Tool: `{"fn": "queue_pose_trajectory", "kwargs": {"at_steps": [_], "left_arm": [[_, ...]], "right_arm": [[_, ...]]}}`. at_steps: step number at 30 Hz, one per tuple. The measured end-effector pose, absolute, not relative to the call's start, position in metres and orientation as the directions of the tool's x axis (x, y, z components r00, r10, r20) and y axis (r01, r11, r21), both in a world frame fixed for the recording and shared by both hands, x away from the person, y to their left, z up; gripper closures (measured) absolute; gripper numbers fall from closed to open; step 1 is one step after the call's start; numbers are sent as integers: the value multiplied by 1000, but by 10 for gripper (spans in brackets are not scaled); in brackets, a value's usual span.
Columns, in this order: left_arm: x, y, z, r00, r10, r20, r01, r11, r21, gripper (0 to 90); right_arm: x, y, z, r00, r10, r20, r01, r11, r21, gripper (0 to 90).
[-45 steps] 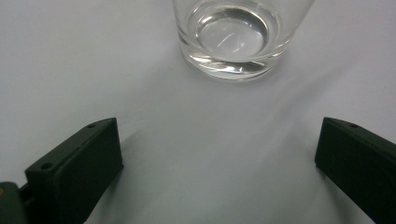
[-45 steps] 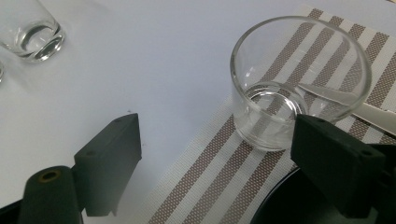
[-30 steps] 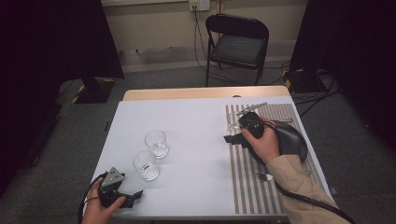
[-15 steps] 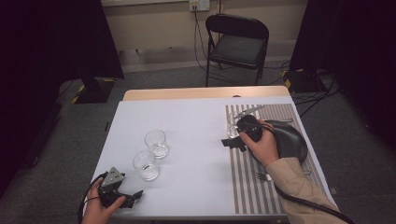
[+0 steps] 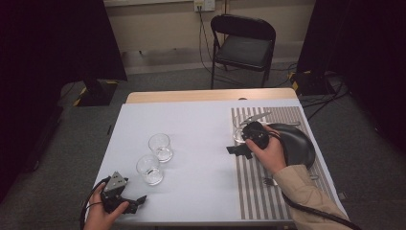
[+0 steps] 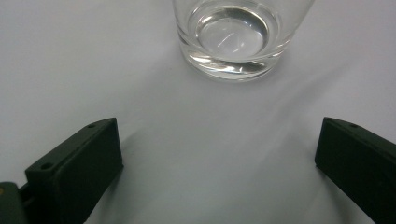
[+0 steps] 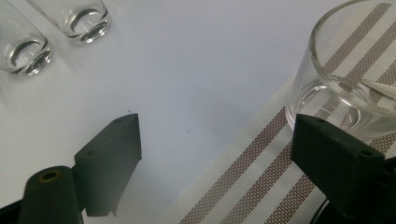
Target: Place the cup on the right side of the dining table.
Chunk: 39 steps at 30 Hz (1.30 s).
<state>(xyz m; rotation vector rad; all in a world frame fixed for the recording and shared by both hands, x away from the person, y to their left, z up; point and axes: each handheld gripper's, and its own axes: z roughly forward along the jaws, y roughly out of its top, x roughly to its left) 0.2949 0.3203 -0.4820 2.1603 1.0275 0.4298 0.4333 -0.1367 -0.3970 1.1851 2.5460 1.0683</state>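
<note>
Right claw [image 7: 215, 163]: open, beside glass [image 7: 355, 79] on striped mat [image 7: 243, 182], not gripping. Left claw [image 6: 219, 163]: open, low on tabletop [image 5: 201, 124], facing near glass [image 6: 233, 37]. Third glass [image 5: 160, 147] beyond.

A folding chair [image 5: 244, 45] stands behind the table [image 5: 201, 96].

Glass [image 6: 232, 35] rim beyond frame edge
</note>
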Motion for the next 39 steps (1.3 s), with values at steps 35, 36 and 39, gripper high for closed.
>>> {"fn": "queue_pose_trajectory", "kwargs": {"at_steps": [35, 36, 39], "left_arm": [[295, 320, -482, 631, 775, 1, 545, -444, 711, 0], [295, 320, -482, 631, 776, 1, 545, -444, 712, 0], [295, 320, -482, 631, 776, 1, 545, -444, 712, 0]], "right_arm": [[419, -136, -414, -715, 681, 158, 609, 496, 619, 159], [419, -136, -414, -718, 677, 160, 608, 499, 617, 159], [417, -135, -416, -722, 673, 160, 606, 505, 615, 159]]}}
